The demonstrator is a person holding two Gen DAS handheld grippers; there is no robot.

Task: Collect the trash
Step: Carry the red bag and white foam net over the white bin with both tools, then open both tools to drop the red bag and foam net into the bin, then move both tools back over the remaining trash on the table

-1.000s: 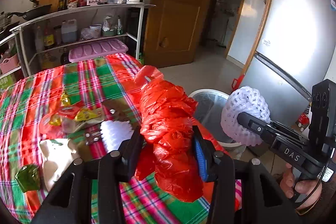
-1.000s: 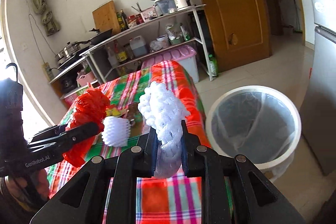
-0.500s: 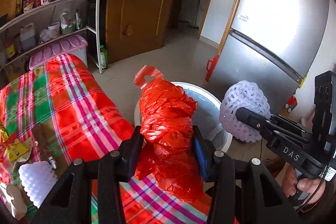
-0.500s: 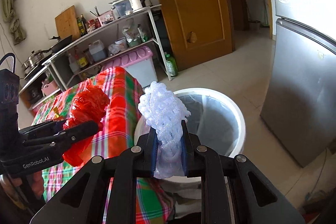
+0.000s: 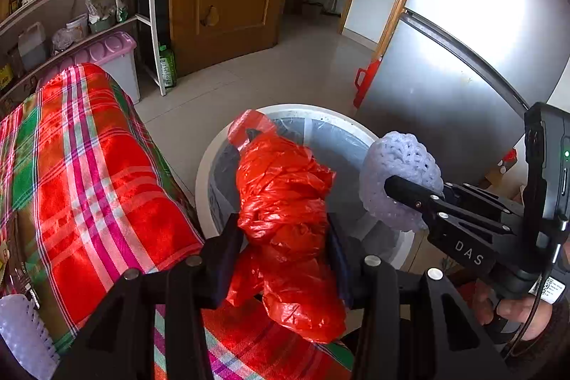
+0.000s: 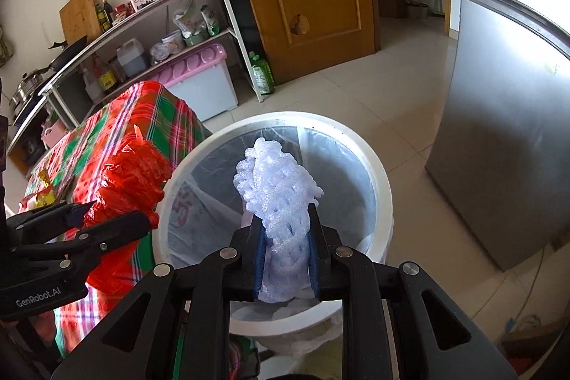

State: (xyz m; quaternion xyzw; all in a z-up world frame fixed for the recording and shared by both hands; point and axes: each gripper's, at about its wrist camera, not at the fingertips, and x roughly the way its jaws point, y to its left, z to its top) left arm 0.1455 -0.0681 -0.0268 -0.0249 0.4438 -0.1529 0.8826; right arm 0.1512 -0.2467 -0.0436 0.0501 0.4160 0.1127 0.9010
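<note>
Left gripper (image 5: 285,248) clamps crumpled red plastic bag (image 5: 285,219). Right gripper (image 6: 285,255): jaws just been opening, white foam fruit net (image 6: 278,198) between the pads, touching both. Both hang over round white lined trash bin (image 6: 377,166), beside plaid-clothed table (image 5: 89,184).

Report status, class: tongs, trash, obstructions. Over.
Left tongs grip red bag. Right tongs, jaws just easing open, foam net between them. Both over bin. Nothing in the way.
</note>
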